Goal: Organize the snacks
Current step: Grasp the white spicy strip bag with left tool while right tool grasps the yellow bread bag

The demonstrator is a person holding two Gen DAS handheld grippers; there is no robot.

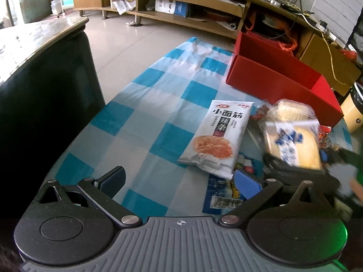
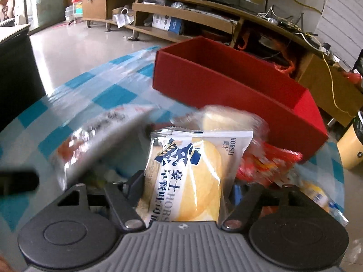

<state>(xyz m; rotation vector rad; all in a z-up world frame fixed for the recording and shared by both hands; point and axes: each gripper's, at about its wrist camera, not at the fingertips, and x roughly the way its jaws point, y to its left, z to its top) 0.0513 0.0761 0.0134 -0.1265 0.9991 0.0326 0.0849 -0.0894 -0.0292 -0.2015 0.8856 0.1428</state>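
The right gripper (image 2: 185, 188) has its jaws closed on a clear-wrapped yellow bread packet with blue lettering (image 2: 192, 176), held above the blue-and-white checked counter (image 1: 140, 104) just before the open red cardboard box (image 2: 226, 83). The left gripper (image 1: 180, 181) hangs with jaws wide and empty, near a white snack pouch with black characters (image 1: 220, 136) lying flat on the counter.

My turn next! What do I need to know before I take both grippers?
Right gripper: shut on the bread packet, held up in front of the red box.
Left gripper: open, holding nothing, low over the checked cloth.
White snack packet and blue packet lie on the cloth; red wrappers beside the box.
The visible part of the box looks empty.
Left: drop the bread in, then the rest.
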